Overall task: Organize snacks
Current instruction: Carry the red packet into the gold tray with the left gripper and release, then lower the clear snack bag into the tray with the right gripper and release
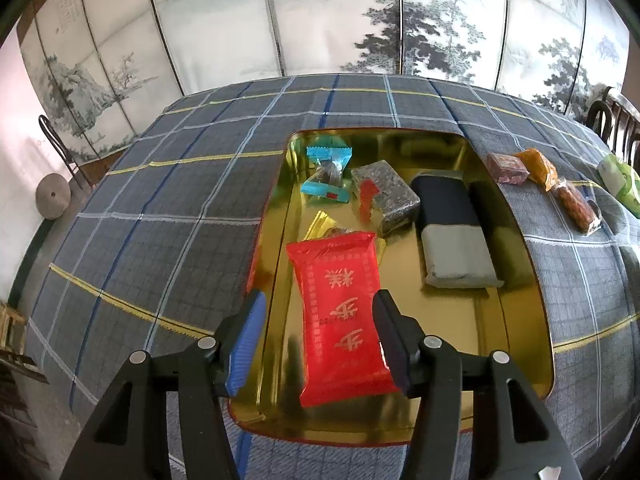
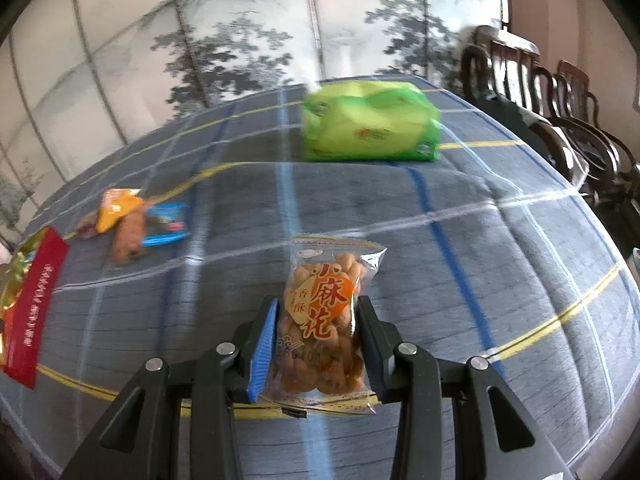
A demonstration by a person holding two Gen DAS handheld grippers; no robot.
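Note:
A red snack packet [image 1: 340, 320] with gold lettering lies between the fingers of my left gripper [image 1: 320, 300], over the near part of a gold tray [image 1: 440, 340]. The left blue pad [image 1: 246, 340] stands clear of the packet, so the gripper is open. The tray also holds a blue-wrapped sweet [image 1: 328, 176], a dark packet with a red label [image 1: 384, 196] and a navy and grey packet [image 1: 452, 232]. My right gripper [image 2: 319, 303] is shut on a clear bag of fried dough twists [image 2: 324, 316], above the checked tablecloth [image 2: 480, 240].
Loose snacks lie on the cloth right of the tray: a purple packet [image 1: 506, 168], an orange packet [image 1: 538, 168], a brown snack [image 1: 576, 204]. A green pack [image 2: 368, 124] sits at the table's far side. Wooden chairs [image 2: 560, 120] stand at the right, a painted screen behind.

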